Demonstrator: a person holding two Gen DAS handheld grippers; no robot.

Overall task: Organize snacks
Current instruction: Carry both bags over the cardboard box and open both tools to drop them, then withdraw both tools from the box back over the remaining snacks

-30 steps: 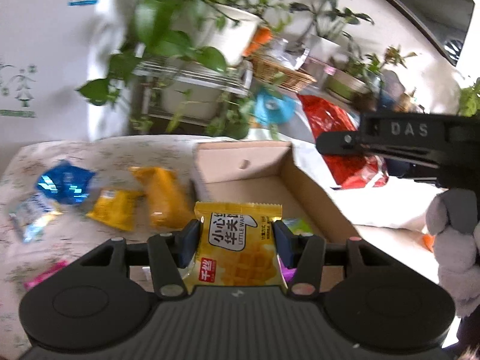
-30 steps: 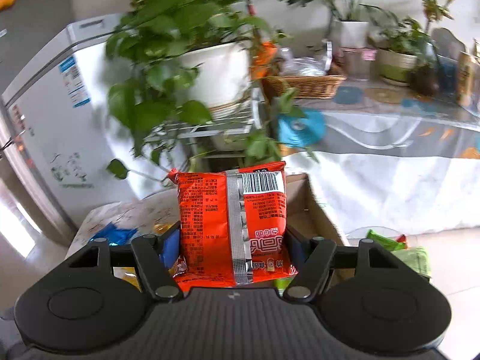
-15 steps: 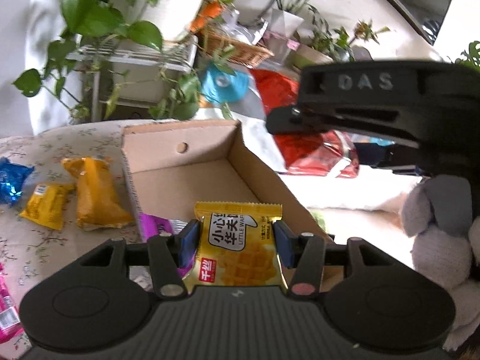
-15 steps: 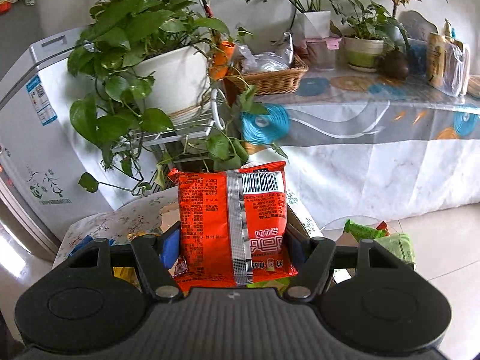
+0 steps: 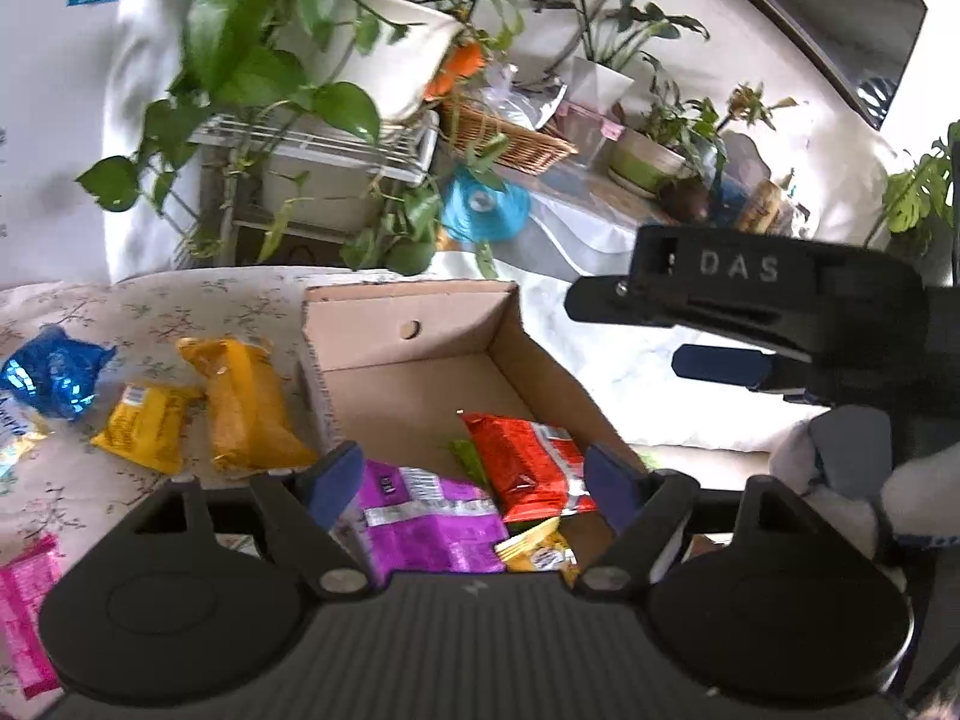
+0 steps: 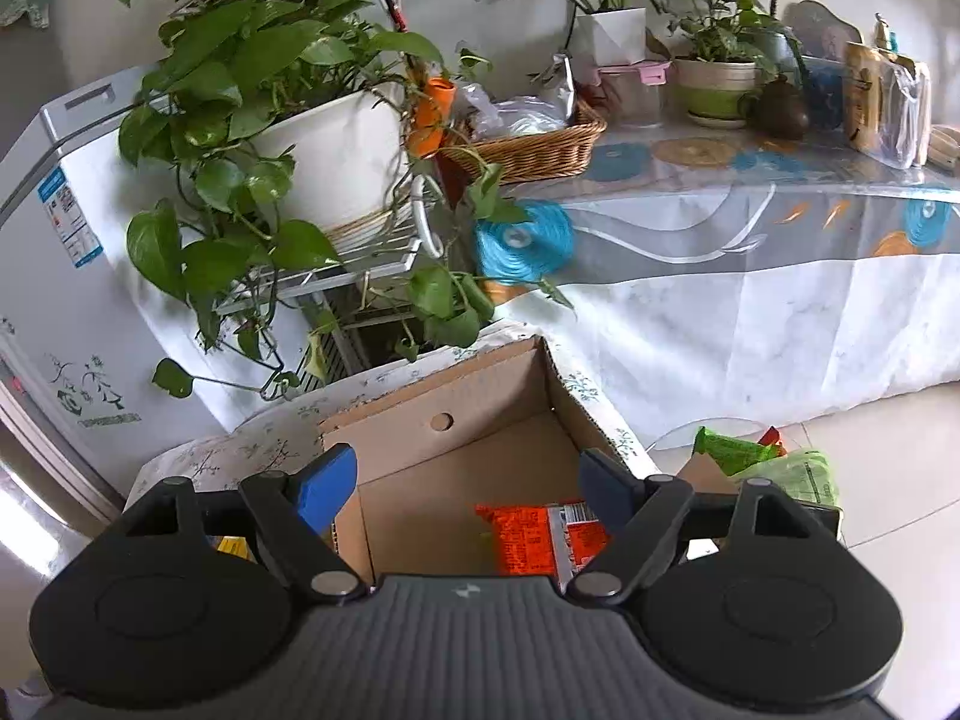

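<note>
Fingers [image 5: 330,483] of both grippers just parted, empty, above cardboard box [image 5: 414,372] holding red packet [image 5: 528,462].

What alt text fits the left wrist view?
The open left gripper hangs over a cardboard box holding red, purple and yellow snack packets. More packets lie on the flowered cloth beside it.

potted plants [image 6: 312,138], draped table [image 6: 750,252], perhaps a freezer [image 6: 54,252]

Left gripper [image 5: 474,477] and right gripper [image 6: 465,480] tilted down, jaws just opened, nothing between pads.
</note>
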